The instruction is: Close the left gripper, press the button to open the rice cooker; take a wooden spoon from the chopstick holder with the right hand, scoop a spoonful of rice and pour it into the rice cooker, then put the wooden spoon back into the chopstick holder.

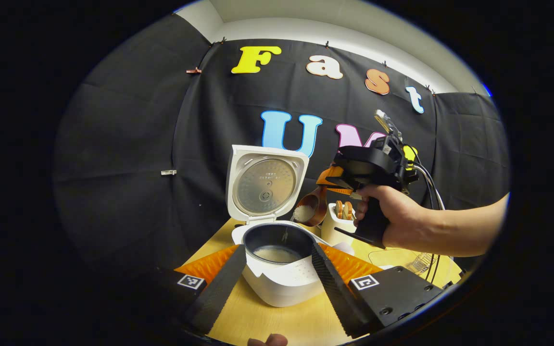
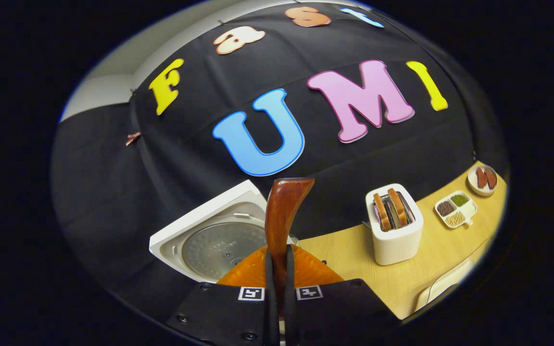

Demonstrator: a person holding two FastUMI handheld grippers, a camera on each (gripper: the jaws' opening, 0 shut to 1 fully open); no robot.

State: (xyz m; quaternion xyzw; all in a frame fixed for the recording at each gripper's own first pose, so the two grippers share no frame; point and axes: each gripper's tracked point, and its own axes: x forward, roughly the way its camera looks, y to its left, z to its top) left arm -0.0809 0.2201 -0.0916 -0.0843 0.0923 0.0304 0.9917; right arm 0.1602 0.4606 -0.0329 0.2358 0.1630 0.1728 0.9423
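Left gripper view: low over the table (image 1: 277,317), facing the back wall, close on the open rice cooker (image 1: 279,269). Right gripper view: higher, tilted up toward that wall. Shared: the cooker's raised lid (image 2: 209,238), the wall.

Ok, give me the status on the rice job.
Done: rice cooker lid is up. In hand: the right gripper is shut on the wooden spoon, its bowl loaded with rice, held just beside the pot. Left: tip the rice in, then return the spoon to its holder.
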